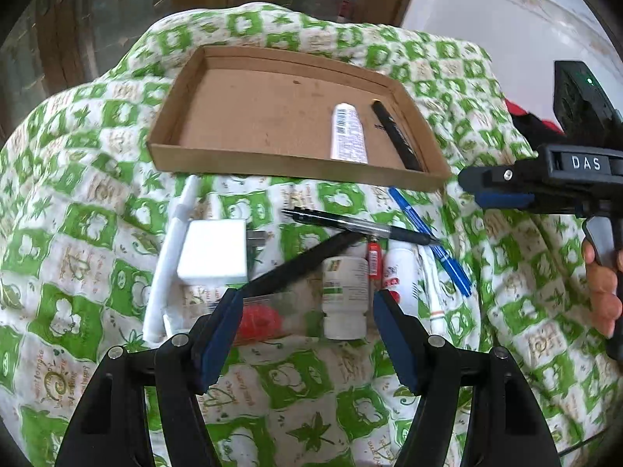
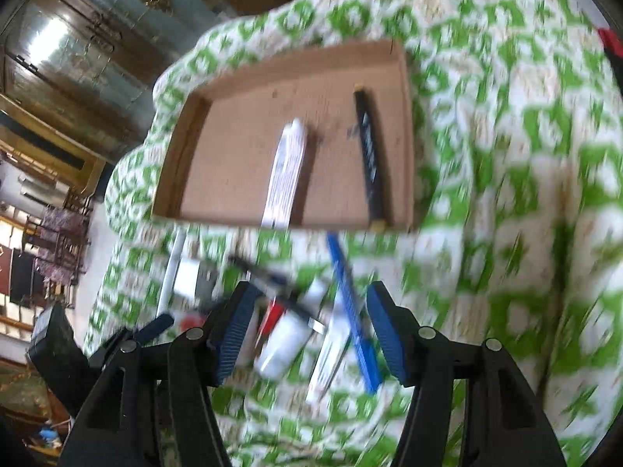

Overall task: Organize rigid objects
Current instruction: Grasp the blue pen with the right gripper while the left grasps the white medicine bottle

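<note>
A shallow cardboard tray (image 1: 272, 164) (image 2: 233, 163) lies on the green-and-white cloth. It holds a white tube (image 1: 347, 132) (image 2: 286, 171) and a black marker (image 1: 395, 136) (image 2: 370, 155). In front of it lie a white charger (image 1: 213, 251), a black pen (image 1: 350, 225), a blue pen (image 1: 428, 233) (image 2: 350, 311), a white bottle (image 1: 345, 295) (image 2: 284, 342) and a clear case with something red inside (image 1: 259, 321). My left gripper (image 1: 311, 321) hangs open above the bottle and case. My right gripper (image 2: 307, 334) (image 1: 491, 188) is open over the bottle and blue pen, gripping nothing.
A long white stick (image 1: 167, 257) lies left of the charger. A second white bottle (image 1: 401, 268) and a small red item (image 1: 373, 260) sit beside the first. A hand (image 1: 601, 292) holds the right gripper's handle. Dark wooden furniture (image 2: 78, 58) stands beyond the cloth's far edge.
</note>
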Demonstrator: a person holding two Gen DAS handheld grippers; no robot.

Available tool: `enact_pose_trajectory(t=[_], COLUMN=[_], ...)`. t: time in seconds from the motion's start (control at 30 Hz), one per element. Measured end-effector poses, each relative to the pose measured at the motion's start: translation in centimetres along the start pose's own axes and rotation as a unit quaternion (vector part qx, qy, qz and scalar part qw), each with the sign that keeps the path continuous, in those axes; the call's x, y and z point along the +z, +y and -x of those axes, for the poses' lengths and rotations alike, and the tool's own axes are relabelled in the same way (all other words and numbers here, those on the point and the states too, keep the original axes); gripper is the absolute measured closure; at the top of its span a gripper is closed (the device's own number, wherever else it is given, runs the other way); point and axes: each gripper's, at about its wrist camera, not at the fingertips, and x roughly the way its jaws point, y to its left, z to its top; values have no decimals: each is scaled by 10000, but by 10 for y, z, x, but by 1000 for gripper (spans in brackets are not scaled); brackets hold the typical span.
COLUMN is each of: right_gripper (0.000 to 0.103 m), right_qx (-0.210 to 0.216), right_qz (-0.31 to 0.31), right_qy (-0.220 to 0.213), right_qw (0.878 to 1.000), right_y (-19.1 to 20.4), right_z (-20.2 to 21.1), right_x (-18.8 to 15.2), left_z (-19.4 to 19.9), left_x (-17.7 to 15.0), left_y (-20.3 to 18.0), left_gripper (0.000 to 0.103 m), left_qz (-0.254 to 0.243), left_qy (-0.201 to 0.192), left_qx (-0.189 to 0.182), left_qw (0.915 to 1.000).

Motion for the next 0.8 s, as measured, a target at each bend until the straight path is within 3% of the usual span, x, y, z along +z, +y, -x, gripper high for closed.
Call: enact_pose_trajectory(t=[0.37,0.5,0.63,0.8], right_gripper=[44,75,76,78], right_qx=[-266,-304,-268,-598], right_qz=[-187,-308,-371,-111], right_qy=[301,590,746,647], right_qw=[9990,9973,9962,9960], right_y=[-15,-22,-24,-19], right_z=[-14,-32,-45,-55], right_x=[-10,-13,-13,-8], left_z=[-11,-10,-10,-12], left_x=[-13,-15,-14,-14], left_y=[-16,-18,-19,-19], left_gripper=[30,30,30,30], left_qz=[-62,-104,-99,-84], left_qy=[176,138,87,121], left_qx=[-203,-237,-250,-238], left_qw=[9996,9996,9996,9996])
